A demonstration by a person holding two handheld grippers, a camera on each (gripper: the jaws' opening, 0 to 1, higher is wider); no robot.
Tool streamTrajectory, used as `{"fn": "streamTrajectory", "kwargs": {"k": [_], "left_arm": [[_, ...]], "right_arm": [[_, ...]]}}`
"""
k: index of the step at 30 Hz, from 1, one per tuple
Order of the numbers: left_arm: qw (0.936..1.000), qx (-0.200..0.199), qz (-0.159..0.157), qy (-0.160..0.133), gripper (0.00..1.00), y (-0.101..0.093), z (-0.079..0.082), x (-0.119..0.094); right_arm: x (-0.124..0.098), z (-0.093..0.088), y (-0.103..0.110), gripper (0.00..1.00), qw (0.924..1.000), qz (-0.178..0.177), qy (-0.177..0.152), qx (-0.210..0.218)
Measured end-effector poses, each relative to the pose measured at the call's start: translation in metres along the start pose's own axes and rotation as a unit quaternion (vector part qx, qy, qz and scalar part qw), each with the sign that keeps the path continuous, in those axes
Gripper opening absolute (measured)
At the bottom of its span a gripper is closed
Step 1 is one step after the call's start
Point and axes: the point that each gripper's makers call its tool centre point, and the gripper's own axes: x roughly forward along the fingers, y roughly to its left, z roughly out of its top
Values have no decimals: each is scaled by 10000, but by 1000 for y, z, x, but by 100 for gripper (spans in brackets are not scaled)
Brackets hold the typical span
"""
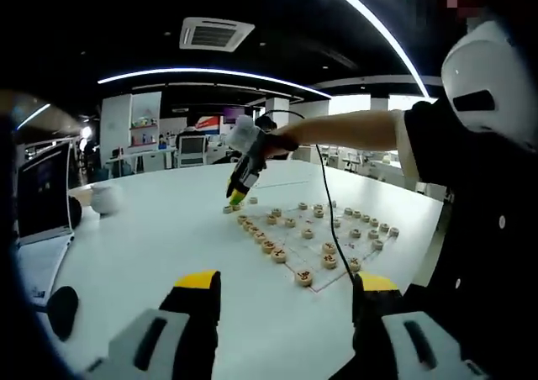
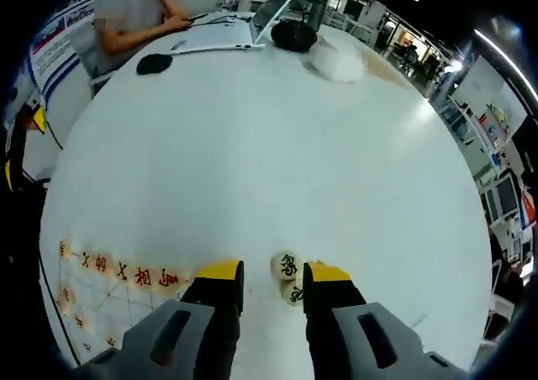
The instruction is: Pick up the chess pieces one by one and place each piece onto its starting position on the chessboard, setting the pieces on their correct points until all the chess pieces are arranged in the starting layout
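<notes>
Round wooden chess pieces [image 1: 304, 277] stand in rows on the pale chessboard [image 1: 315, 286] on a white table. My left gripper [image 1: 288, 282] hangs open above the near table, short of the board, with nothing between its fingers. A person's hand holds my right gripper [image 1: 234, 200] down at the board's far left corner. In the right gripper view, my right gripper [image 2: 274, 271] is open around two stacked-looking loose pieces [image 2: 287, 266], which sit close to its right finger [image 2: 328, 273], off the board. A row of pieces [image 2: 126, 273] lines the chessboard's edge [image 2: 94, 311] at lower left.
A cable [image 1: 329, 220] runs from the right gripper across the board. A laptop [image 2: 267, 14], a black object [image 2: 294, 35], a white lump [image 2: 336, 63] and a mouse [image 2: 154, 63] lie at the table's far side, where a person sits. Another laptop [image 1: 40, 197] stands at the left.
</notes>
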Motion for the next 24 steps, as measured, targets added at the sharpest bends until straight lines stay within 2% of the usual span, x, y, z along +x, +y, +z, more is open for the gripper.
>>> {"fn": "streamTrajectory", "kwargs": {"k": [5,9,14,17,20,24], "left_arm": [[10000,-15,41,13,64,2,-1,-2],[10000,-12,55,38,64,2,-2,-2],[9999,30,67,111,64,1,-4,-3],[9999,14,84,117,64,1,-5,-4],[9999,9,79,112,64,2,-3,-3],[9999,16,31,111,64,0,-2,2]], "right_arm": [[9,-7,-11,28,9997,33,148,186],[14,-8,-8,27,9996,72,155,207],[21,-12,-14,19,9994,62,241,252],[21,-12,-14,19,9992,59,209,346],[15,-9,-16,19,9994,55,105,336],[-6,-2,-17,19,9991,11,-161,400]]}}
